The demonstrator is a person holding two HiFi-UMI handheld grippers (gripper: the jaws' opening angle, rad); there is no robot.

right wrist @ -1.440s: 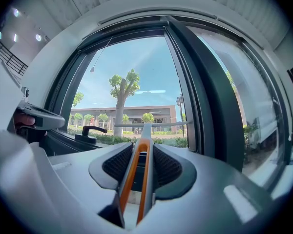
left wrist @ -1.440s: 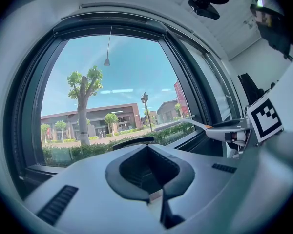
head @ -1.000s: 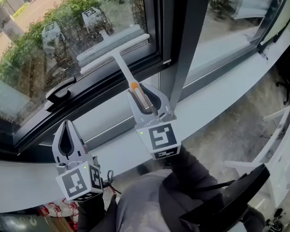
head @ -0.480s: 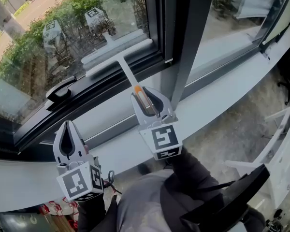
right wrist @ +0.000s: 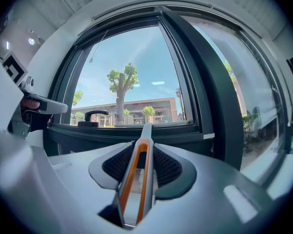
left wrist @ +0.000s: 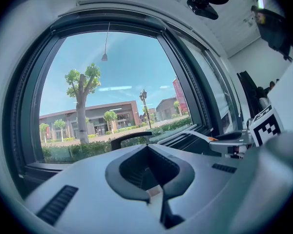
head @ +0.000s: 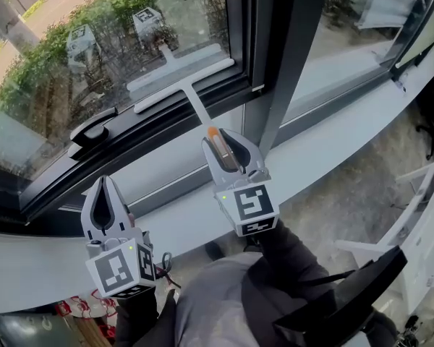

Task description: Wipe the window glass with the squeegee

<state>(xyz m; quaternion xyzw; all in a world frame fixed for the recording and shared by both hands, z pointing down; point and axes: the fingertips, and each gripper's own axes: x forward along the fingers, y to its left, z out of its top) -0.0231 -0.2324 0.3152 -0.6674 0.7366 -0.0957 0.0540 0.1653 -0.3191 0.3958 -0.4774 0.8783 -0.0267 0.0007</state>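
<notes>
Black frame [head: 235,20] goes round the glass [head: 58,56], and a thick dark post [head: 293,42] stands just right of the squeegee [head: 181,74]. A curved black handle [head: 92,130] sits to its left. The white T-shaped squeegee has its flat blade low on the glass. The right gripper [head: 223,139] has its jaws squeezed on the grey and orange grip. The left gripper [head: 105,188] has its jaws closed together, holding nothing, above the smooth white sill [head: 340,142].

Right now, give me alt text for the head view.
The right gripper clamps the orange-tipped handle of a white T-shaped squeegee, its blade low on the dark-framed window glass. The left gripper hangs shut and empty by the white sill.
</notes>
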